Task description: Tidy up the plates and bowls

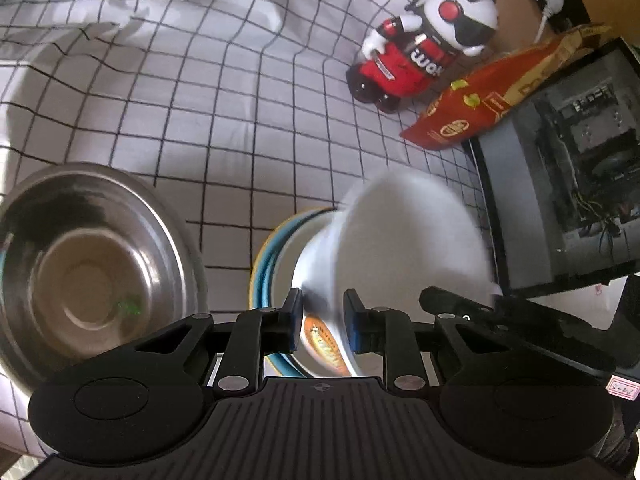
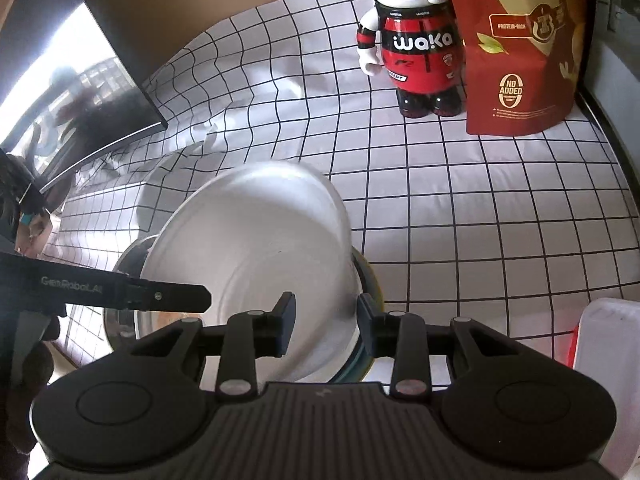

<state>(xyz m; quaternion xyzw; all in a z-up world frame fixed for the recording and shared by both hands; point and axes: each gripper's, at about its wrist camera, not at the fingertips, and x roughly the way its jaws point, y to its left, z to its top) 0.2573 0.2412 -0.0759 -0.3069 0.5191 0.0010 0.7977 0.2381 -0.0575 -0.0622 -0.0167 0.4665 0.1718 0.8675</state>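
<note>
We see both views in bright, soft daylight. In the right wrist view a blown-out white glare fills the dark screen (image 2: 80, 92) at left. Soft shadows lie in the folds of the checked cloth (image 1: 192, 92) on the counter. The white bowl (image 1: 408, 240) is smeared by motion blur in both views, its rim indistinct. The steel bowl (image 1: 88, 264) shows dull reflections. Fisheye distortion bends the cloth's grid lines strongly toward the edges.
</note>
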